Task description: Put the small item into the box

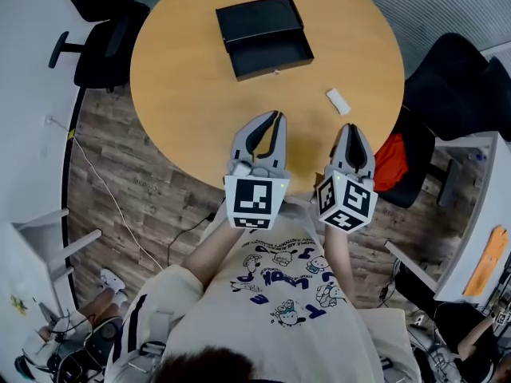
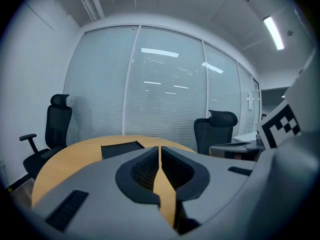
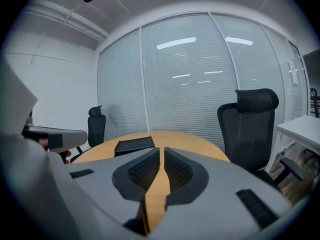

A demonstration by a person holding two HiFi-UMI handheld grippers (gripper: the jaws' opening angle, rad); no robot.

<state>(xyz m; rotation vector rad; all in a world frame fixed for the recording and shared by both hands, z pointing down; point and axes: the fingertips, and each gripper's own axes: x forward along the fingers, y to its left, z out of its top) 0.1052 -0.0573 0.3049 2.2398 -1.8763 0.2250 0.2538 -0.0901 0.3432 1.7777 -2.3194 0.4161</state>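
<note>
Head view check: note clenched, empty jaws on left gripper (image 1: 277, 116) and right gripper (image 1: 350, 128). Open before approaching small item (image 1: 338, 100); otherwise risk of shoving it away from box (image 1: 271, 57).

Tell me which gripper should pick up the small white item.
Right. The right gripper sits just short of the small white item, nearly in line with it. The left gripper is farther off to the side. Both are shut and empty.
</note>
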